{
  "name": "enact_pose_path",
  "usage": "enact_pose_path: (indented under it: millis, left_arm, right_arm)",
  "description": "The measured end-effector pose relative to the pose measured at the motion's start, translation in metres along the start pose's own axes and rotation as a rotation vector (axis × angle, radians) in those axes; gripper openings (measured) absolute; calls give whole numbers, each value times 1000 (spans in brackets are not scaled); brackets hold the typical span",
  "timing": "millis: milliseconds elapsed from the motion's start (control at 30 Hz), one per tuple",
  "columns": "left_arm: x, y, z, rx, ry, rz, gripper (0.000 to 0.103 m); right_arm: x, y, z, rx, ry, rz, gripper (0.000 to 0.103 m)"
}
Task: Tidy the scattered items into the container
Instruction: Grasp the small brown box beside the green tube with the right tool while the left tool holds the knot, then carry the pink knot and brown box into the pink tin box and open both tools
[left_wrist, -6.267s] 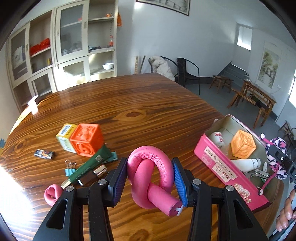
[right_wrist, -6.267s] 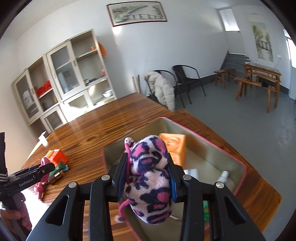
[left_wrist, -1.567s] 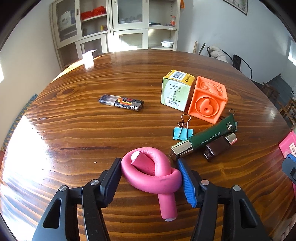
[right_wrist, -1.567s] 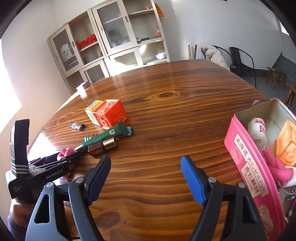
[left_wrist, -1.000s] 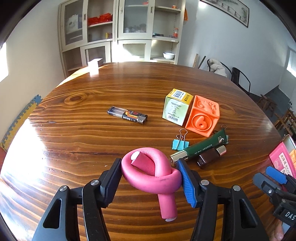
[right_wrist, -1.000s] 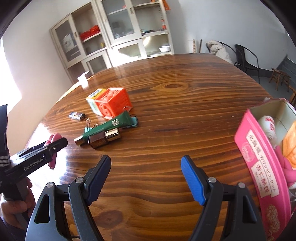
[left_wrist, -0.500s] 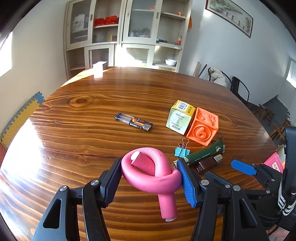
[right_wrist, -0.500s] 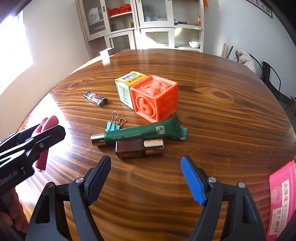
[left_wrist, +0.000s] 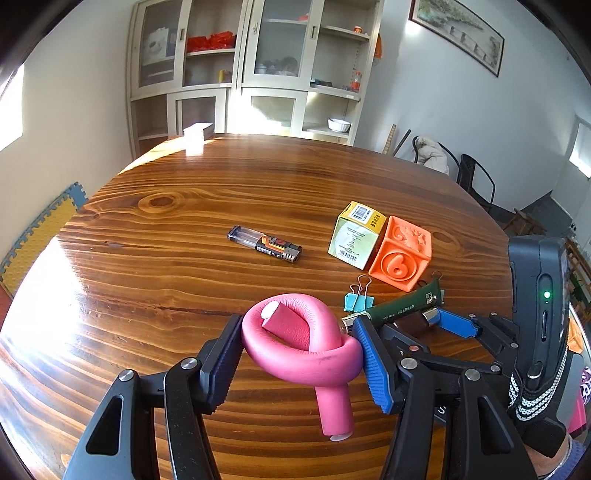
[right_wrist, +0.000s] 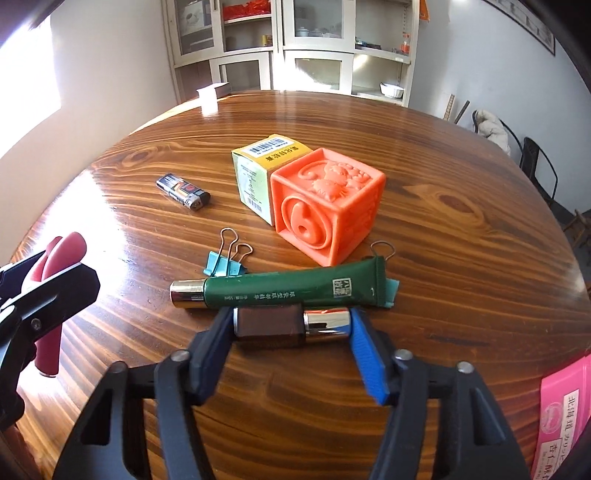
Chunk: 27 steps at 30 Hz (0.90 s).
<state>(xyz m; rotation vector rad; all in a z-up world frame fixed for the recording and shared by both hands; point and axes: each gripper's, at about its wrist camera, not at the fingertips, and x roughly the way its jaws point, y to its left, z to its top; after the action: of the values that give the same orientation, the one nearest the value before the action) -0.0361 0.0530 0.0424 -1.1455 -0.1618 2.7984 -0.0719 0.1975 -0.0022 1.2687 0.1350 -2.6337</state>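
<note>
My left gripper (left_wrist: 297, 339) is shut on a knotted pink foam curler (left_wrist: 303, 343) and holds it above the table. My right gripper (right_wrist: 290, 326) has its fingers at both ends of a brown bottle with a silver cap (right_wrist: 288, 326) that lies on the table, right in front of a green tube (right_wrist: 288, 293). The jaws touch or nearly touch the bottle. Only a corner of the pink box (right_wrist: 561, 410), the container, shows at the lower right of the right wrist view.
On the round wooden table (left_wrist: 221, 199) lie an orange cube (right_wrist: 327, 205), a yellow-green carton (right_wrist: 258, 173), a lighter (right_wrist: 183, 192) and blue binder clips (right_wrist: 225, 264). Cabinets stand behind the table, chairs at the right.
My right gripper has moved from the pink box across to the items, and its jaws have narrowed around the brown bottle. My left gripper, shut on a pink curler throughout, has lifted a little.
</note>
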Motion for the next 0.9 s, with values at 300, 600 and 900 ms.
enact_pose_path:
  millis: [300, 600, 900]
  left_arm:
    - [-2, -4, -2, 13, -2, -6, 62]
    - [-6, -17, -6, 44, -2, -32, 62]
    - [-11, -42, -15, 99, 3, -84, 62]
  right_arm:
    - [-13, -7, -7, 46, -28, -4, 64]
    - [-59, -23, -27, 137, -107, -12, 64]
    - [-106, -53, -58, 235, -167, -66, 64]
